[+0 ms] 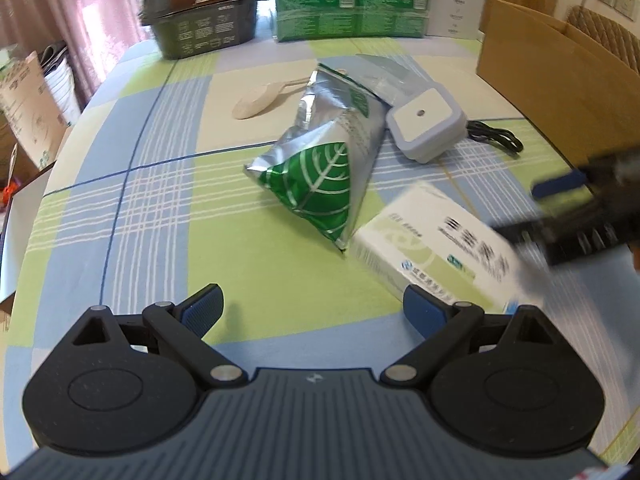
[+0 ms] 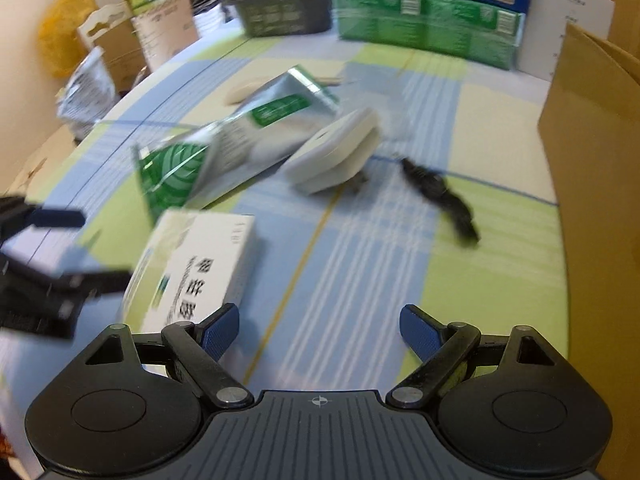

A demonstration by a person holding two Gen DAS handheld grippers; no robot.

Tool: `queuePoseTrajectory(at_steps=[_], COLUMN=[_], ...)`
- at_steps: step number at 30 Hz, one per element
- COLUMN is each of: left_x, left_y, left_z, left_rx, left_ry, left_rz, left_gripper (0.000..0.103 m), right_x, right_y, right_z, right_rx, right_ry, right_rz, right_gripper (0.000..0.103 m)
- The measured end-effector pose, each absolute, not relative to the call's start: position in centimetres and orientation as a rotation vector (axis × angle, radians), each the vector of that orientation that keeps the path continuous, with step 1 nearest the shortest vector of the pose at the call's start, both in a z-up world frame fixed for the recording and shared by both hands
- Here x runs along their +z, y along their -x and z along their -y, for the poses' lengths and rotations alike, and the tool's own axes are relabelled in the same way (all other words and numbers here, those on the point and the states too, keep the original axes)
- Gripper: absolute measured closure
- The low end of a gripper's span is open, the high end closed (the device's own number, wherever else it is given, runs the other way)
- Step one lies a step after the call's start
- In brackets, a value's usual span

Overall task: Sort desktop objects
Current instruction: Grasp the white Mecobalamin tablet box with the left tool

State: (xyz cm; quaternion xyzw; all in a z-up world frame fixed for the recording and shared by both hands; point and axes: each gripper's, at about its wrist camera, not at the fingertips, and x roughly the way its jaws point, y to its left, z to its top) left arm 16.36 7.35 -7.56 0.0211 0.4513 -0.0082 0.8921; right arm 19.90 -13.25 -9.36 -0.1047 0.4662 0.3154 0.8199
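Note:
A white medicine box [image 1: 436, 248] [image 2: 196, 268] lies flat on the checked tablecloth. Beside it is a crumpled silver foil bag with a green leaf print [image 1: 320, 160] [image 2: 224, 152]. Behind them are a white square plug-in device [image 1: 426, 124] [image 2: 332, 152], a black cable [image 1: 496, 136] [image 2: 440, 196] and a pale wooden spoon [image 1: 260, 98]. My left gripper [image 1: 314, 308] [image 2: 80, 248] stands open above bare cloth, just left of the box. My right gripper [image 2: 320, 328] [image 1: 536, 208] is open too, empty, with its left finger near the box's corner.
A brown cardboard box [image 1: 552, 68] [image 2: 592, 160] stands along the right side. At the back stand green packs [image 1: 352, 12] [image 2: 424, 28] under a blue carton, and a dark container [image 1: 204, 28]. The rounded table edge [image 1: 52, 168] runs along the left, with bags and boxes beyond it.

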Motion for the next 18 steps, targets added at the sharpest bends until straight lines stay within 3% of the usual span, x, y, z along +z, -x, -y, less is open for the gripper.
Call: queuePoseTrajectory(at_steps=[10,18], left_x=[-5.3,-5.5], left_y=[-13.8,-12.8], left_z=[-8.4,-3.3], left_rx=[0.021,-0.120], left_ry=[0.058,0.073], left_rz=[-0.899,-0.890], left_gripper=[0.009,0.008], right_x=[-7.3,-6.1], right_y=[-19.3,-20.6], right_z=[15.1,16.8], right_rx=[0.645,0.611], right_ry=[0.091,-0.019], right_rz=[-0.914,-0.882], right_gripper=[0.017,0.017])
